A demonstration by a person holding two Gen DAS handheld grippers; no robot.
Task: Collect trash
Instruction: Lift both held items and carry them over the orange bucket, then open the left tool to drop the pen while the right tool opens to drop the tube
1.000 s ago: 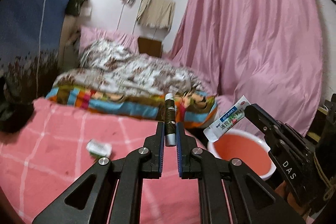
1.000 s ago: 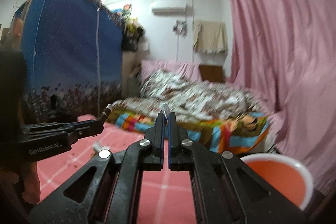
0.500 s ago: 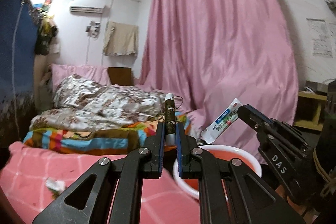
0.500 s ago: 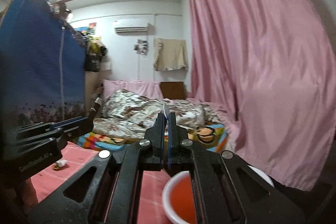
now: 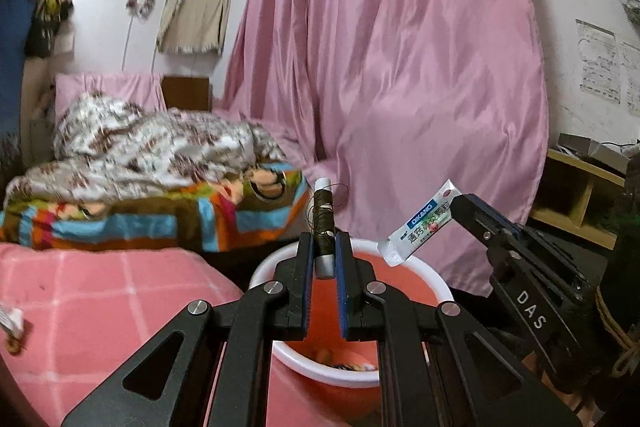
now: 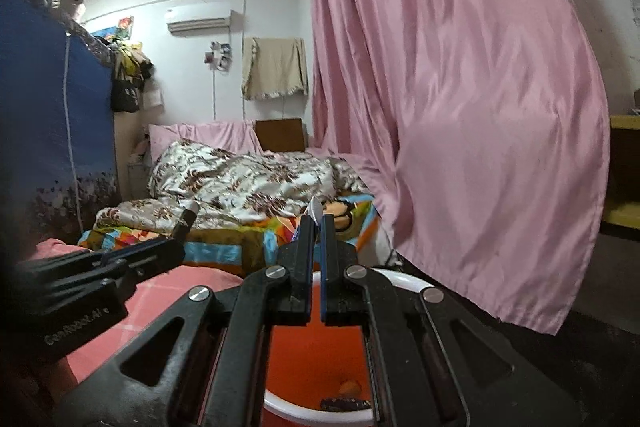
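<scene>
Both grippers now hover over the red bucket point(image 5: 400, 263) at 6 o'clock: left gripper point(image 5: 324, 259) clamping a thread spool point(image 5: 322, 223), right gripper point(image 6: 316, 227) pinching a sachet point(image 5: 420, 227), ready to drop.

Left gripper point(image 5: 323, 247) jaws clamped (narrow gap); right gripper point(image 6: 316, 223) jaws pinched near-closed, both level.

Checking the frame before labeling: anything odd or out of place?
One stray wrapper lies on the pink blanket, not in the bucket. Loose thread trails off the spool in the left hand-held gripper.
</scene>
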